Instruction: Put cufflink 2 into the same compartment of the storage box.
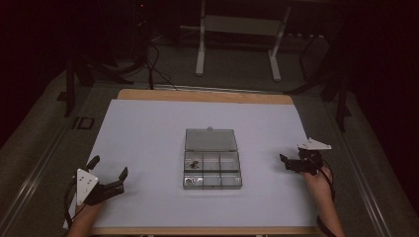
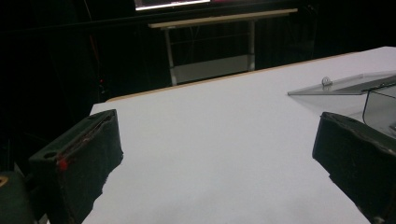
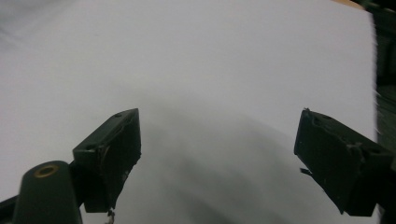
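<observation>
Gaping wide, empty: left tongs (image 1: 107, 169), right tongs (image 1: 288, 164).

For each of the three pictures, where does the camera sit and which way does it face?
High view: above the person's side, facing forward and down on the white table; both forearms, left tool and right tool show.
Left gripper view: on the left tool, facing across the table toward the clear compartment box; its open black jaws show.
Right gripper view: on the right tool, facing down at the bare white surface; open jaws show.
Shared: high and left views both show the box.
</observation>
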Tool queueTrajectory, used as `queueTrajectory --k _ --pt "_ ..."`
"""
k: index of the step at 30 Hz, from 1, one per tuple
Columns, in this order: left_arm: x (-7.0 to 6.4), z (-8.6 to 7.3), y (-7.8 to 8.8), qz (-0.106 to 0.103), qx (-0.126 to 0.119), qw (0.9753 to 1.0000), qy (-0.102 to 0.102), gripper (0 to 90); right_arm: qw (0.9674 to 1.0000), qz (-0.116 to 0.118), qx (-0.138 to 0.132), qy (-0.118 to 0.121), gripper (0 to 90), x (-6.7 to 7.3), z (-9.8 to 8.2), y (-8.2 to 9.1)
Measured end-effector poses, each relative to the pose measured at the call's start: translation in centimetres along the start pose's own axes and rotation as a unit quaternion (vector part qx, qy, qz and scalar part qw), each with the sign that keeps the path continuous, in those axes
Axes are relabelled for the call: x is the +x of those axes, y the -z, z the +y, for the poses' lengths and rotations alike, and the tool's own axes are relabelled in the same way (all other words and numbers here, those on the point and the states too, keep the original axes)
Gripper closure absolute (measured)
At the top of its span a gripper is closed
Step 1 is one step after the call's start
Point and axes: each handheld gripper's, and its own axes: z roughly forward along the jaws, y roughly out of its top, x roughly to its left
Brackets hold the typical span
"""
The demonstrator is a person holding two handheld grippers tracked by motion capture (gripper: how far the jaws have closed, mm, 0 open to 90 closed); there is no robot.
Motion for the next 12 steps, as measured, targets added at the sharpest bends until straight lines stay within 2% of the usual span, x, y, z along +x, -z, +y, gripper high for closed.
queueTrajectory --k 3,6,12 --pt "0.0 0.0 0.0 0.000 0.000 1.0000 0.000 2.4 0.9993 -0.014 -0.015 -0.031 14.7 -0.5 -1.1 0.2" --pt "0.0 0.0 0.0 0.000 0.000 1.0000 -0.001 2.4 0.9982 -0.028 -0.026 -0.046 14.8 -0.7 -1.6 0.4" --pt "0.0 0.0 0.0 0.001 0.000 1.0000 0.000 2.4 0.9979 -0.029 -0.032 -0.049 14.8 -0.7 -1.6 0.5"
